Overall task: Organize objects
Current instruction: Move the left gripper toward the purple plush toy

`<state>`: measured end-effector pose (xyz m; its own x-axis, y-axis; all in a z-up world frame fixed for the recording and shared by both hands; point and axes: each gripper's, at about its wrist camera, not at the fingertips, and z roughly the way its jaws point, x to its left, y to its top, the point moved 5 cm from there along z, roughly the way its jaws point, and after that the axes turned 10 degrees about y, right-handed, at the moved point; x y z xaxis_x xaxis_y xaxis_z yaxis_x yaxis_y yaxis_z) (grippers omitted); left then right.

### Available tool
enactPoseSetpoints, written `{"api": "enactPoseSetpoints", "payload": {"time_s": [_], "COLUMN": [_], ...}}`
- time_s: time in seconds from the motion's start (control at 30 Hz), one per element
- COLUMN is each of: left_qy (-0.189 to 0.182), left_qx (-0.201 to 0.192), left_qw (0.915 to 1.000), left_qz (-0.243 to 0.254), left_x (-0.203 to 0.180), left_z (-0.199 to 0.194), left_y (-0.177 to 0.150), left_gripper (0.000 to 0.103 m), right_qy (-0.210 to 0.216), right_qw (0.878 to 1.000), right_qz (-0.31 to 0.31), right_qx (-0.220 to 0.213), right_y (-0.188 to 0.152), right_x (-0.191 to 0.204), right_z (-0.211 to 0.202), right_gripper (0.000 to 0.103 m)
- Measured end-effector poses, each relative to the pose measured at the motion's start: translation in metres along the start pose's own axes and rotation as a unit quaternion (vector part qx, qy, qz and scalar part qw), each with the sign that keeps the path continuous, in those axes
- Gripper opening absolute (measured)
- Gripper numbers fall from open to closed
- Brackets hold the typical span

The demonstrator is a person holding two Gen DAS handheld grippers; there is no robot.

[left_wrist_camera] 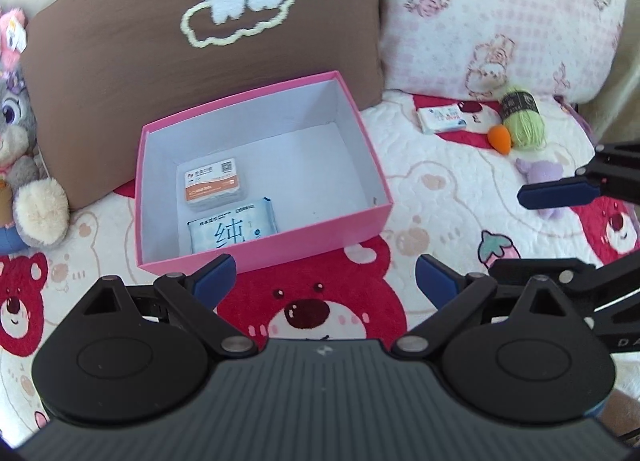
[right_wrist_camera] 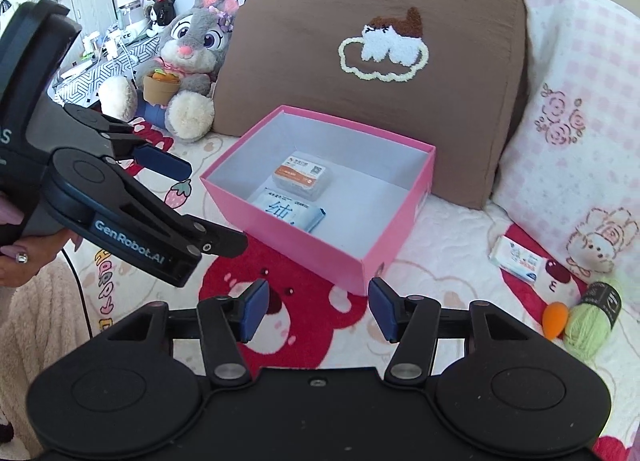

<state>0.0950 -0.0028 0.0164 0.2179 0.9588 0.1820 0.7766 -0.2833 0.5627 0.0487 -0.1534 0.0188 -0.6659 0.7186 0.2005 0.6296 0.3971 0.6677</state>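
An open pink box (left_wrist_camera: 280, 251) (right_wrist_camera: 304, 245) sits on the bed in front of a brown pillow. Inside it lie a clear case with an orange label (left_wrist_camera: 214, 181) (right_wrist_camera: 302, 175) and a blue wipes pack (left_wrist_camera: 232, 231) (right_wrist_camera: 290, 211). My left gripper (left_wrist_camera: 326, 281) hovers near the box's front wall, open with nothing between its fingers. My right gripper (right_wrist_camera: 320, 309) stands open and empty by the box's near corner. To the right on the blanket lie a tissue pack (left_wrist_camera: 440, 119) (right_wrist_camera: 516, 257), green yarn (left_wrist_camera: 524, 121) (right_wrist_camera: 592, 317), an orange sponge (left_wrist_camera: 500, 139) (right_wrist_camera: 555, 319) and a small purple plush (left_wrist_camera: 544, 177).
A brown pillow (left_wrist_camera: 120, 73) (right_wrist_camera: 320, 41) and a pink checked pillow (left_wrist_camera: 500, 13) (right_wrist_camera: 580, 121) lean behind the box. A grey bunny plush (right_wrist_camera: 192, 49) (left_wrist_camera: 24, 181) sits at the left. A hand (right_wrist_camera: 16, 257) holds the left gripper. The blanket carries red bear prints.
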Motion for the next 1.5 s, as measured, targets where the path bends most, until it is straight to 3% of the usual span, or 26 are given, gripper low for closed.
{"api": "enactPoseSetpoints", "payload": {"time_s": [0.43, 0.8, 0.93, 1.17, 1.4, 1.5], "left_qy": [-0.043, -0.07, -0.079, -0.093, -0.118, -0.133], "left_qx": [0.016, 0.003, 0.005, 0.02, 0.026, 0.03], "left_qw": [0.9984, 0.9962, 0.9961, 0.9951, 0.9927, 0.9902], "left_qz": [0.033, 0.051, 0.039, 0.025, -0.009, -0.032], "left_x": [-0.076, -0.13, -0.142, -0.161, -0.182, -0.197], "left_z": [-0.013, -0.021, -0.018, -0.005, 0.012, 0.024], "left_y": [0.002, 0.01, 0.011, 0.011, 0.019, 0.024], "left_gripper": [0.097, 0.097, 0.097, 0.097, 0.097, 0.097], "right_qy": [-0.051, -0.082, -0.108, -0.141, -0.118, -0.109], "right_qw": [0.998, 0.996, 0.993, 0.985, 0.973, 0.961], "right_qz": [0.027, 0.04, -0.021, -0.101, -0.194, -0.243], "right_qx": [-0.006, -0.011, -0.034, -0.016, 0.031, 0.069], "right_y": [-0.051, -0.086, -0.091, -0.096, -0.106, -0.113], "right_x": [-0.041, -0.078, -0.081, -0.086, -0.093, -0.101], "right_z": [-0.054, -0.087, -0.099, -0.106, -0.1, -0.092], "right_gripper": [0.068, 0.07, 0.089, 0.089, 0.089, 0.089]}}
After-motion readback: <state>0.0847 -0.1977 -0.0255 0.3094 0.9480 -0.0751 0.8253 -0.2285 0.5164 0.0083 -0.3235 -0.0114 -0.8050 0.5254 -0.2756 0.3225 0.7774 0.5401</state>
